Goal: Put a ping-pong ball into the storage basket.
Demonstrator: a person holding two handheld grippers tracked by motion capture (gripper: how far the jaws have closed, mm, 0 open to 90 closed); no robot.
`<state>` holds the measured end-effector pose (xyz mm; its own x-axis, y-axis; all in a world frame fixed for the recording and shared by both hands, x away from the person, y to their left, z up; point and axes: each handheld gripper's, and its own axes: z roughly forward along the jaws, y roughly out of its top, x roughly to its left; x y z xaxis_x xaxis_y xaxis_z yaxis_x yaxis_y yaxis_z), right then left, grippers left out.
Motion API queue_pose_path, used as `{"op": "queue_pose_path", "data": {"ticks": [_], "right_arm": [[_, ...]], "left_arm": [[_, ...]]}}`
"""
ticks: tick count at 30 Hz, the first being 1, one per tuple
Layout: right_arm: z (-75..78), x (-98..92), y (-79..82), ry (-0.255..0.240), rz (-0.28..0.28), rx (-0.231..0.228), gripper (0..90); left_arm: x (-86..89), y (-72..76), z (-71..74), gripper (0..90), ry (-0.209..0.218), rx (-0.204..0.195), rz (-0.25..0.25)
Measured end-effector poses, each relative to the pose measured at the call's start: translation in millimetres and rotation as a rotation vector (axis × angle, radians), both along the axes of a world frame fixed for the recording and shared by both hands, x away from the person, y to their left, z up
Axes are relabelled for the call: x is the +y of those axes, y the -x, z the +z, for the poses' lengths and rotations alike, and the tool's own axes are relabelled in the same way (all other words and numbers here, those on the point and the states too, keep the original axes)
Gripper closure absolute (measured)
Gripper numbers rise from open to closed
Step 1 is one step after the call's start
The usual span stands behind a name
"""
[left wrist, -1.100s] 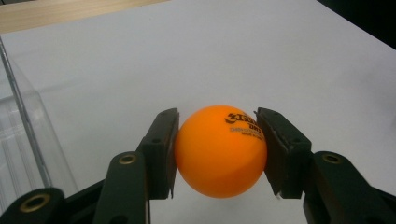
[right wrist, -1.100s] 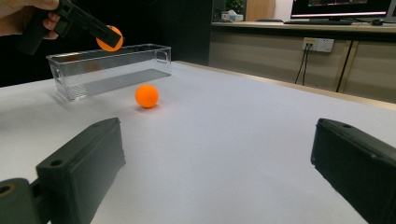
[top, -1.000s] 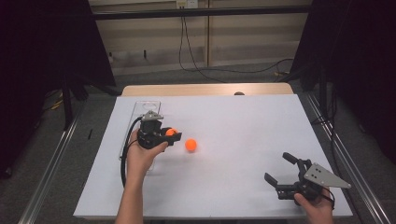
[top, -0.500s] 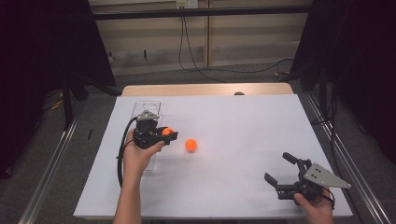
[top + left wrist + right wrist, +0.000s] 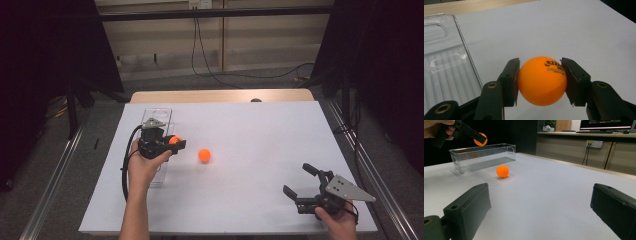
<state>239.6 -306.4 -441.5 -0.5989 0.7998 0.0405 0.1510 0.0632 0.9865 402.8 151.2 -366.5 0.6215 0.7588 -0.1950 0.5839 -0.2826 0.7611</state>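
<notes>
My left gripper (image 5: 172, 141) (image 5: 541, 81) is shut on an orange ping-pong ball (image 5: 541, 80) (image 5: 173, 140) (image 5: 480, 140), held in the air beside the long edge of a clear plastic box (image 5: 159, 117) (image 5: 444, 62) (image 5: 482, 155). A second orange ball (image 5: 204, 155) (image 5: 502, 171) lies on the white tabletop (image 5: 250, 140) to the right of the box. My right gripper (image 5: 301, 182) (image 5: 539, 207) rests near the front right corner of the table, its jaws wide open with nothing between them.
A black cable (image 5: 127, 165) trails from the left gripper along the forearm. The wooden table edge (image 5: 220, 95) runs along the back. Metal rails (image 5: 55, 170) flank the table, and dark curtains stand on both sides.
The left hand has carried the held ball a little farther from the person and toward the clear box. The right gripper and the loose ball have stayed where they were.
</notes>
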Motion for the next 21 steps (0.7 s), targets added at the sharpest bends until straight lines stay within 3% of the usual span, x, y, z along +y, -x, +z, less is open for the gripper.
{"op": "queue_pose_path", "data": {"ticks": [14, 21], "right_arm": [[0.0, 0.0, 0.0, 0.001, 0.001, 0.000, 2.2], [0.0, 0.0, 0.0, 0.000, 0.001, 0.000, 2.2]], "left_arm": [[7.8, -0.9, -0.1, 50.9, -0.010, -0.005, 0.017], [10.5, -0.4, 0.0, 50.9, 0.006, -0.003, 0.039]]}}
